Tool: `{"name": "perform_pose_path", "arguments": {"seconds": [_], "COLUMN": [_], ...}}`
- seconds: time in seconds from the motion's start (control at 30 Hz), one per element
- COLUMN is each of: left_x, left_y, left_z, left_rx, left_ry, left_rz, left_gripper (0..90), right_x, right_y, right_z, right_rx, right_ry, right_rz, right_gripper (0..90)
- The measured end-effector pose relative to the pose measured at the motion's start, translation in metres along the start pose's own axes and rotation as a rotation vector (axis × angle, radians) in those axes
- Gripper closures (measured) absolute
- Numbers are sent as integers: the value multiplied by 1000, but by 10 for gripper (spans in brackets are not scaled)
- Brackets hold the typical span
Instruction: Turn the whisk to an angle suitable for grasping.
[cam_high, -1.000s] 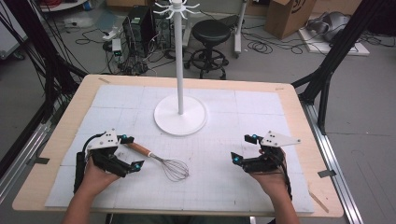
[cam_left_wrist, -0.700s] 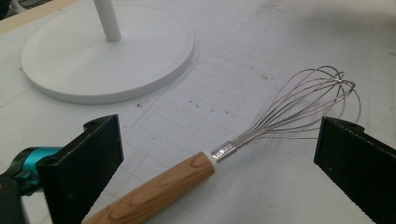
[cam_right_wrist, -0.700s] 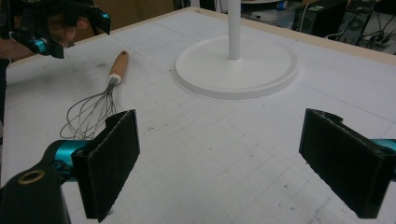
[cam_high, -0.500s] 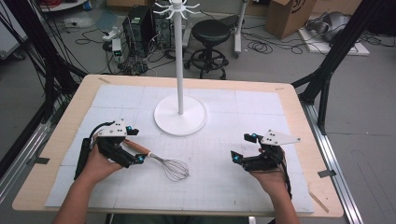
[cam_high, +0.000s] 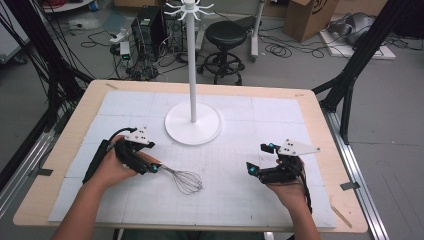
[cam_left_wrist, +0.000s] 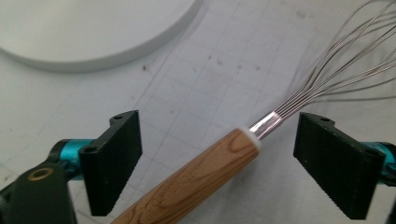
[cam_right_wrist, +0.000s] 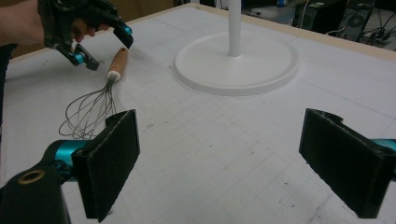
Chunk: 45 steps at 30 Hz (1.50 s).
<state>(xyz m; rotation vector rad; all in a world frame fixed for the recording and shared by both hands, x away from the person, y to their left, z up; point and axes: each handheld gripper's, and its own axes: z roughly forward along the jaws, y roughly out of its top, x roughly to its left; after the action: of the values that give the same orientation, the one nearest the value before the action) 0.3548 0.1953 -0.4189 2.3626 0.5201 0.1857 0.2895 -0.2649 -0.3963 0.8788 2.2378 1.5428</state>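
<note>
White gridded mat (cam_high: 240, 200), whisk (cam_high: 177, 176) lying near side of stand base (cam_high: 193, 122). Left gripper (cam_left_wrist: 219, 156) jaws spread either side of wooden handle, not pinching yet. Right gripper (cam_right_wrist: 233, 161) spread wide, empty. Grab and lift look undone.

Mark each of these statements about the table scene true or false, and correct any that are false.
1. The whisk lies flat on the white mat. True.
2. The left gripper is shut tight on the whisk's wooden handle. False: its jaws stand open on either side of the handle, with gaps showing in the left gripper view.
3. The right gripper is open and holds nothing. True.
4. The whisk hangs from a hook at the top of the white stand. False: it lies on the mat, in front of the stand's round base.
5. The whisk's wire end points towards the left gripper. False: the handle end lies at the left gripper; the wires point away from it.
</note>
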Motion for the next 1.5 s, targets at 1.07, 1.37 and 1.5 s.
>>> {"name": "perform_pose_path", "arguments": {"seconds": [1.07, 1.37, 1.5], "left_x": [-35, -39, -34], "left_y": [16, 19, 5], "left_z": [26, 31, 11], "left_rx": [86, 89, 32], "left_ry": [-87, -78, -60], "left_rz": [203, 134, 73], "left_gripper": [706, 547, 482], "right_x": [-1, -1, -1], "right_y": [1, 1, 0], "right_z": [-5, -4, -6], "right_rx": [-17, -12, -16], "right_ry": [-13, -10, -12], "right_rz": [0, 2, 4], "right_gripper": [113, 113, 113]}}
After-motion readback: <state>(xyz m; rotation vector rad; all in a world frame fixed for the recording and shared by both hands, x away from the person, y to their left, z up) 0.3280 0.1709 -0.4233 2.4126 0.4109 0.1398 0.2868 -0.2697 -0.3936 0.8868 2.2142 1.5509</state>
